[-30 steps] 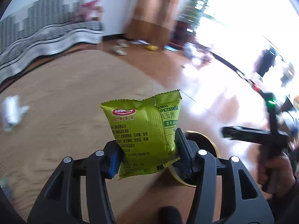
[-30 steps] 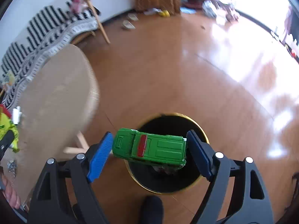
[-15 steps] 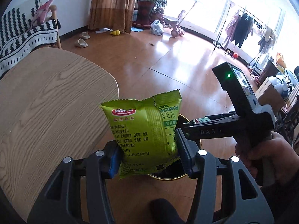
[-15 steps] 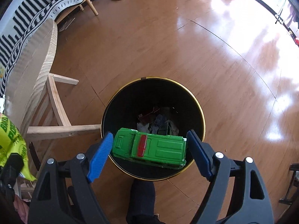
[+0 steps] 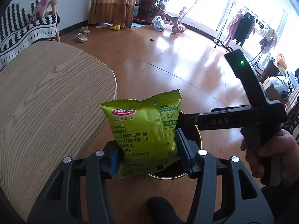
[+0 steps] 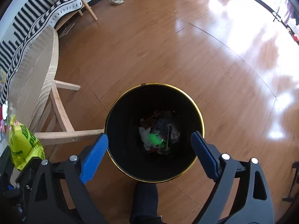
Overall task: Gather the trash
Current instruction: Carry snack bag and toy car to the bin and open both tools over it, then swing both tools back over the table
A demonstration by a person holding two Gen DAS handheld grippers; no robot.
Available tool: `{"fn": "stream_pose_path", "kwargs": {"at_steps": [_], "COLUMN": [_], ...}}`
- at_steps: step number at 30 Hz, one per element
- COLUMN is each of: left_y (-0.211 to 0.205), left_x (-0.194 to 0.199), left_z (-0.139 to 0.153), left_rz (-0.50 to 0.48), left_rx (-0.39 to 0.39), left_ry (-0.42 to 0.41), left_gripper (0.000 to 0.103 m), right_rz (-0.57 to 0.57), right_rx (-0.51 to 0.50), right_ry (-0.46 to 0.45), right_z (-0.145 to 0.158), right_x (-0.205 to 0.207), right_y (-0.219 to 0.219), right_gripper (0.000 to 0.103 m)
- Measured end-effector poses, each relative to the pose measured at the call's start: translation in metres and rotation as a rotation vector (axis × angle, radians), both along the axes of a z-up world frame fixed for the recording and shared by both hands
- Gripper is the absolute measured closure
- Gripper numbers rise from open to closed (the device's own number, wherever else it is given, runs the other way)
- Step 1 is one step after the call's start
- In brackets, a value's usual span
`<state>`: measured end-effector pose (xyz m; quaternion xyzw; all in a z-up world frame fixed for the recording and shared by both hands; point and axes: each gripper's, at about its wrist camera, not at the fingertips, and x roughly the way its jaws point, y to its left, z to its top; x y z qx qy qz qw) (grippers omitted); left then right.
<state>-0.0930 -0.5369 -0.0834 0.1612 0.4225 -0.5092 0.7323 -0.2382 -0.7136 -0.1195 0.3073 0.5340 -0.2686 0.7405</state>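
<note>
So the green toy car that sat between the right claw's pads half a second ago is gone from there, and a bright green shape [image 6: 155, 139] now lies down in the bin among the other rubbish; the left side has barely shifted.

Left wrist view: the left claw [image 5: 147, 155] is clamped on the green snack bag [image 5: 142, 130], pinching its lower half so the top stands up toward 12 o'clock. The wooden surface [image 5: 46, 97] fills everything from 9 to 11 o'clock. Only a sliver of the gold-rimmed trash bin [image 5: 168, 176] peeks out under the bag at about 5 o'clock. The right-hand tool [image 5: 252, 112] hangs at 3 o'clock, right over the bin.

Right wrist view: the right claw [image 6: 149, 153] is wide apart and holding nothing, centred over the bin [image 6: 200, 119], whose mouth sits dead centre. The snack bag [image 6: 24, 145] shows at 9 o'clock, well off the rim, beside the surface's leg frame [image 6: 61, 127].

What could go wrong, I reckon: letting the bag go now drops it on the floor short of the rim. Swinging the left tool in while the right one hangs over the bin could knock the two together. And a light, puffy bag can catch the rim and slide off outside.
</note>
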Motion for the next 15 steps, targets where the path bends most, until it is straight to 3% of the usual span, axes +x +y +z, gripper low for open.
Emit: {"fn": "stream_pose_path", "kwargs": {"at_steps": [12,14,15], "left_y": [-0.049,-0.054,-0.054], "left_x": [-0.022,-0.023,-0.021], "left_z": [-0.04,-0.04,-0.038], "left_rz": [-0.096,-0.102,-0.098], "left_rx": [0.06,0.055,0.044], "left_ry": [0.094,0.081,0.08], "left_gripper": [0.051,0.044,0.031], "right_rz": [-0.274,-0.296,-0.301], "right_rx": [-0.034,-0.038,-0.034], "right_ry": [-0.166,-0.181,-0.188], "right_z": [0.048,0.052,0.054], "right_x": [-0.049,-0.051,-0.05], "right_y": [-0.037,-0.037,-0.037], "right_gripper": [0.013,0.013,0.012]}}
